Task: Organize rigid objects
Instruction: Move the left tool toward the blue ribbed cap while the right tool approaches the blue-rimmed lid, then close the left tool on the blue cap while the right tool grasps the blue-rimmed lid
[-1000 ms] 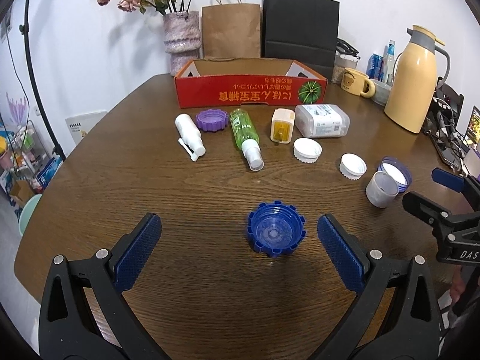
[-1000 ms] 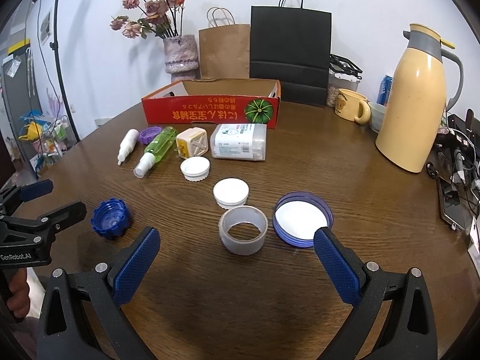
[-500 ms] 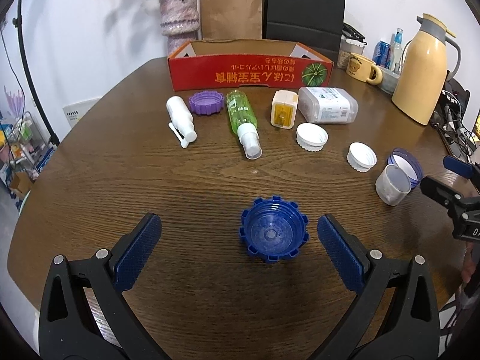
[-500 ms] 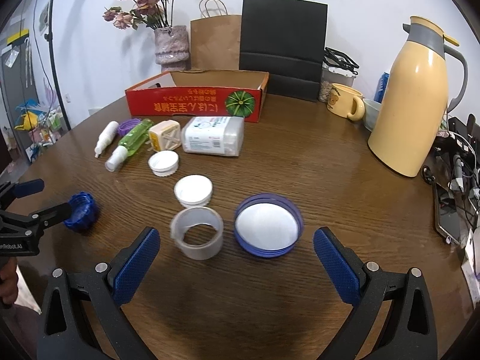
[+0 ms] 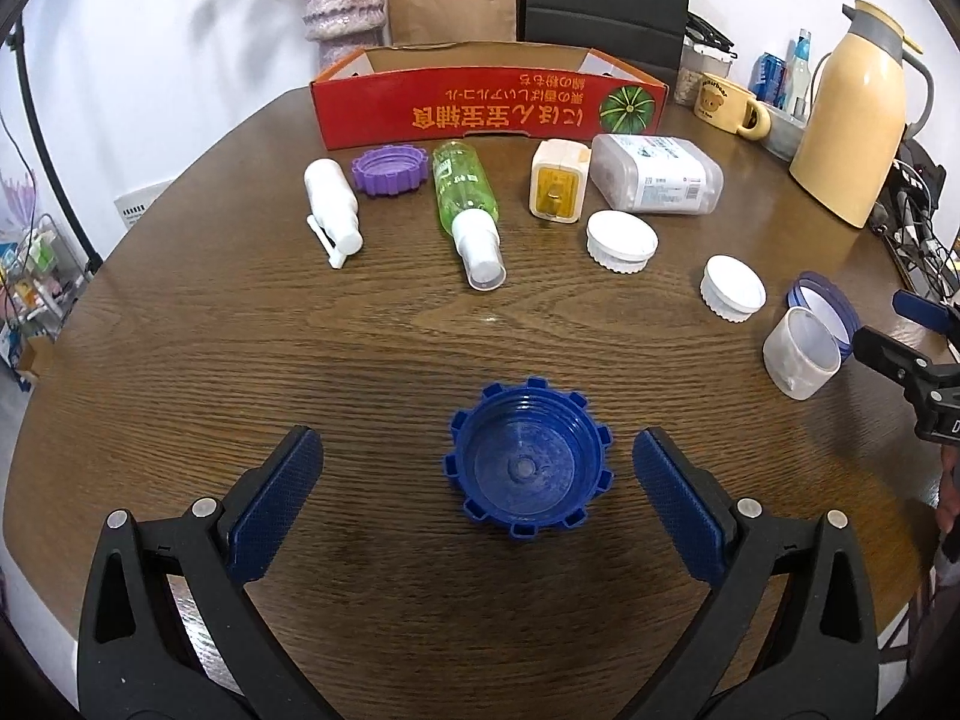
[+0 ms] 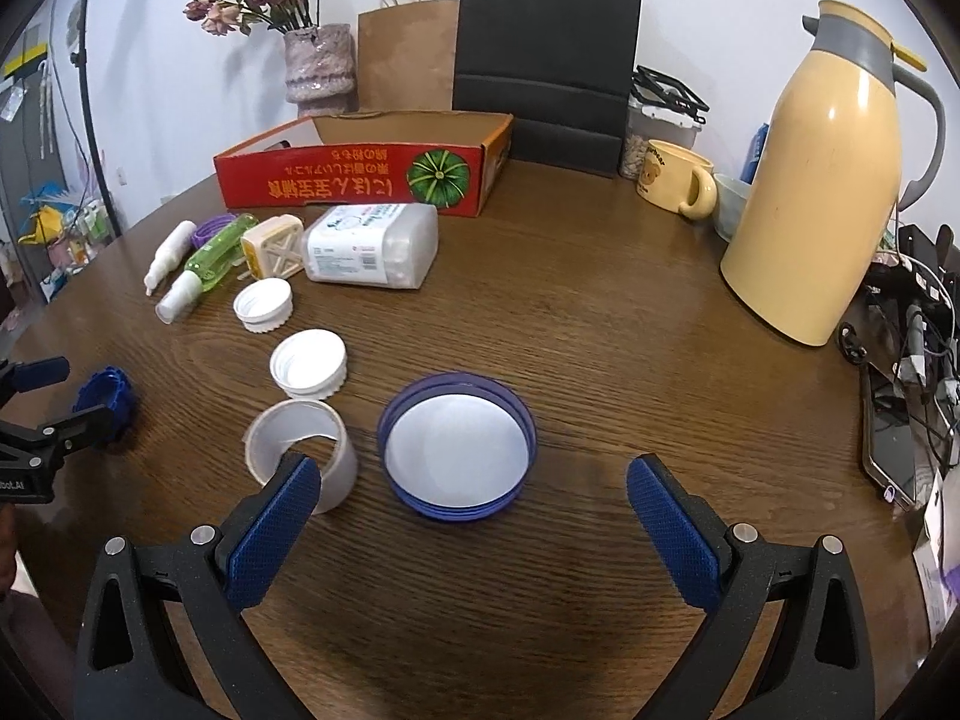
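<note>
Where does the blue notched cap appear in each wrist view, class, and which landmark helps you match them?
Left wrist: blue notched cap low centre, between the open left gripper fingers.
Right wrist: cap far left, mid-height.
Shared landmark: red cardboard box.

Counts, taking the red box (image 5: 489, 111) as landmark:

- Boxes: one.
- Bottles in front of the box: two, a white bottle (image 5: 332, 203) and a green spray bottle (image 5: 467, 204), both lying down.
- Notched caps: two, a purple cap (image 5: 387, 168) just in front of the box and a blue cap (image 5: 528, 467) well apart from it.
- White caps (image 5: 621, 239) (image 5: 732, 288): two.
- Wide blue-rimmed lid (image 6: 457, 445): one.
- Tape roll (image 6: 302, 447): one.
- Clear case (image 5: 657, 182): one.
- Cream plug block (image 5: 559, 188): one.
- Behind the box: two paper bags (image 6: 405, 57) (image 6: 546, 54), one vase (image 6: 318, 63).
</note>
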Demonstrator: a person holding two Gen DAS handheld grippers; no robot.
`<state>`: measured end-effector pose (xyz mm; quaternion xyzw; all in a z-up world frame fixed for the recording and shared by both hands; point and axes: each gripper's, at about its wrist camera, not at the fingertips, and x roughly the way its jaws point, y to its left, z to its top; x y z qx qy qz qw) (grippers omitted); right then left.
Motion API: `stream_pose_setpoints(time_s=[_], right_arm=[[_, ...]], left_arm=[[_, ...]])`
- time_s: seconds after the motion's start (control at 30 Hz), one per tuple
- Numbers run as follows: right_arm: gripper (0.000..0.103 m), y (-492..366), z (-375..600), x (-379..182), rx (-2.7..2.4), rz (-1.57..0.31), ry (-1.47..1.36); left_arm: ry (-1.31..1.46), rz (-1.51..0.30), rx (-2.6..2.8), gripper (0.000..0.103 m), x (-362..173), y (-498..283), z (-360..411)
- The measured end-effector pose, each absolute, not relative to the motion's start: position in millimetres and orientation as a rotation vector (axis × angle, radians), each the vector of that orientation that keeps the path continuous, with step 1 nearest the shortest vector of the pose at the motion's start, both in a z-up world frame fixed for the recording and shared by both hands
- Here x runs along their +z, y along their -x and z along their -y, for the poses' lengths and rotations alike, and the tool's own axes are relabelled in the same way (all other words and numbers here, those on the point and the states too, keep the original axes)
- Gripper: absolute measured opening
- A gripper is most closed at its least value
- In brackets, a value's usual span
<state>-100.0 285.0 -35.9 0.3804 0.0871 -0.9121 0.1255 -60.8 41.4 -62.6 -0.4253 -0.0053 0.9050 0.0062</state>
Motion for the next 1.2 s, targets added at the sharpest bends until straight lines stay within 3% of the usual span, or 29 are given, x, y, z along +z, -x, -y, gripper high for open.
stream_pose_setpoints(time_s=[0.17, 0.23, 0.33, 1.2], right_arm=[[0.103, 106.1, -288.7, -40.9, -2.633, -0.261, -1.136], [0.103, 109.4, -290.6, -43.0, -2.624, -0.262, -1.151], [0.103, 113.0, -292.4, -44.4, -2.617, -0.271, -1.165], [0.103, 140.2, -276.3, -60.5, -2.521, -0.362, -1.239]], left_arm=[[1.339, 0.014, 2.814, 0.083, -64.6, 63.0, -44.6], [1.349, 0.019, 2.796, 0.063, -66.7, 64.8, -46.2], [1.339, 0.011, 2.780, 0.049, -67.4, 64.1, -48.4], [1.275, -0.016, 2.821, 0.049, -53.4, 75.8, -49.3]])
